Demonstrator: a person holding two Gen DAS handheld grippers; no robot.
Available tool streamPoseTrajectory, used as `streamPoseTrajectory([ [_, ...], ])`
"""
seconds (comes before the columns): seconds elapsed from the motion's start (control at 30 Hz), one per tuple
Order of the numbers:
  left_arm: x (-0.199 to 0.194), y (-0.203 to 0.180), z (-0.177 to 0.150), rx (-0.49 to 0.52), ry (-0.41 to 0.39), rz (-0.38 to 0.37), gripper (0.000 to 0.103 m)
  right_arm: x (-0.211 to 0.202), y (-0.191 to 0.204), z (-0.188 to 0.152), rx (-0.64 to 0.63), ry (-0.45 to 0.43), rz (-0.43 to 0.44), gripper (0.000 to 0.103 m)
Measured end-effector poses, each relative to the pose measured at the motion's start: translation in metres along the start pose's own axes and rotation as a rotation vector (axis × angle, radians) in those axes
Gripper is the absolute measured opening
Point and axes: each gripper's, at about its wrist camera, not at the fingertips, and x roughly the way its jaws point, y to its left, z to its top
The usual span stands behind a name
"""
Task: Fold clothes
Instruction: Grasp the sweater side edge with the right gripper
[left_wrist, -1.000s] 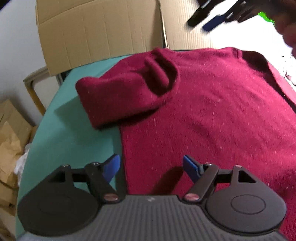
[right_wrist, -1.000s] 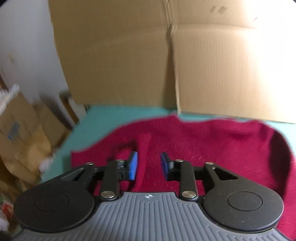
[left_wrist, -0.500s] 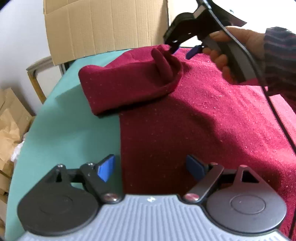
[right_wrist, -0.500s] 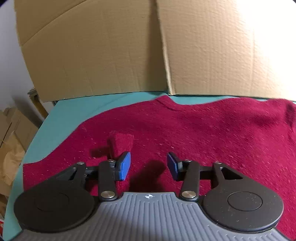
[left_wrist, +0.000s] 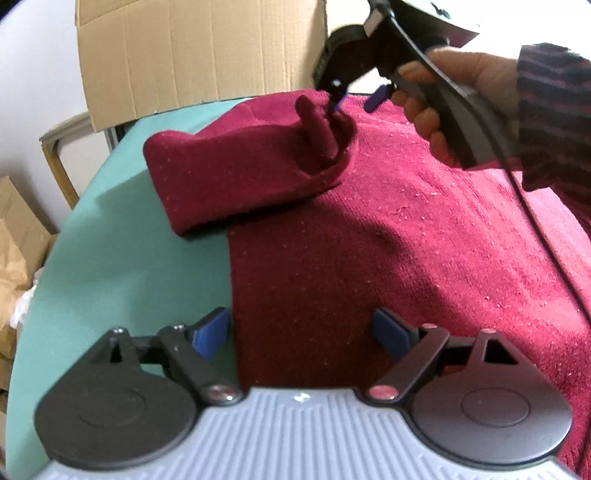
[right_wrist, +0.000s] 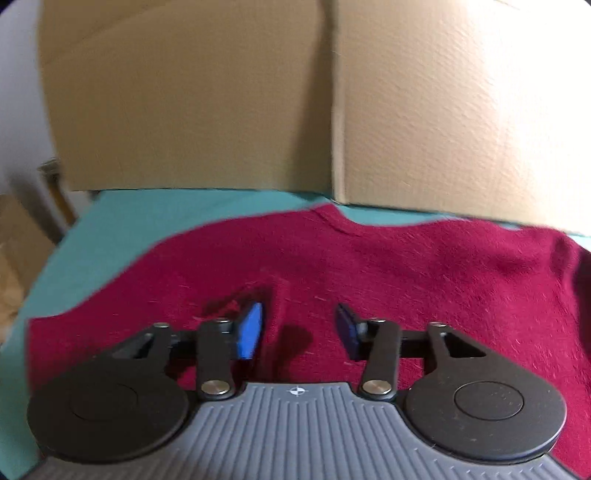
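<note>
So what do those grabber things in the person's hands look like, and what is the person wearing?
Each gripper, left gripper and right gripper, has a ribbed grey body with a small crosshair mark, two round black discs, black linkage arms with metal rivets, and blue pads on its fingers. A thin black cable trails from the right one's grey handle. The person's sleeve is dark with thin reddish stripes.

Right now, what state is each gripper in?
Left gripper: jaws opening, wide apart over the sweater edge, holding nothing.
Right gripper: jaws closing around a raised fold of sweater, not yet clamped.
</note>
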Motion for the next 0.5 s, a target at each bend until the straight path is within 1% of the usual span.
streamPoseTrajectory([
  [0.03,0.0,0.001,-0.001,-0.002,-0.001,0.0,0.089,0.003,-0.005,-0.001,0.02,0.018,0.005,0.022],
  [0.07,0.0,0.002,-0.001,-0.002,-0.002,-0.002,0.089,0.005,-0.009,-0.002,0.033,0.033,0.008,0.001],
  [0.13,-0.001,0.002,-0.001,0.0,-0.005,-0.005,0.088,0.006,-0.016,-0.003,0.059,0.052,0.021,0.001],
  [0.17,-0.001,0.002,-0.001,0.003,-0.007,-0.007,0.087,0.001,-0.019,-0.002,0.074,0.038,0.044,0.0],
  [0.27,-0.005,0.001,0.001,0.017,-0.011,-0.001,0.079,-0.02,-0.024,0.013,0.131,-0.002,0.138,0.0],
  [0.3,-0.006,0.0,0.003,0.022,-0.013,0.004,0.076,-0.028,-0.023,0.019,0.136,-0.016,0.163,0.001],
  [0.37,-0.007,-0.001,0.004,0.023,-0.014,0.011,0.075,-0.04,-0.018,0.03,0.101,-0.048,0.185,0.002],
  [0.4,-0.008,-0.001,0.003,0.021,-0.012,0.013,0.075,-0.045,-0.015,0.034,0.073,-0.062,0.183,0.004],
  [0.43,-0.008,-0.002,0.003,0.018,-0.01,0.017,0.075,-0.046,-0.011,0.035,0.031,-0.067,0.162,0.019],
  [0.47,-0.009,-0.003,0.002,0.016,-0.009,0.02,0.075,-0.044,-0.009,0.034,0.004,-0.063,0.141,0.049],
  [0.5,-0.01,-0.005,0.001,0.016,-0.009,0.023,0.075,-0.039,-0.01,0.031,-0.003,-0.059,0.113,0.062],
])
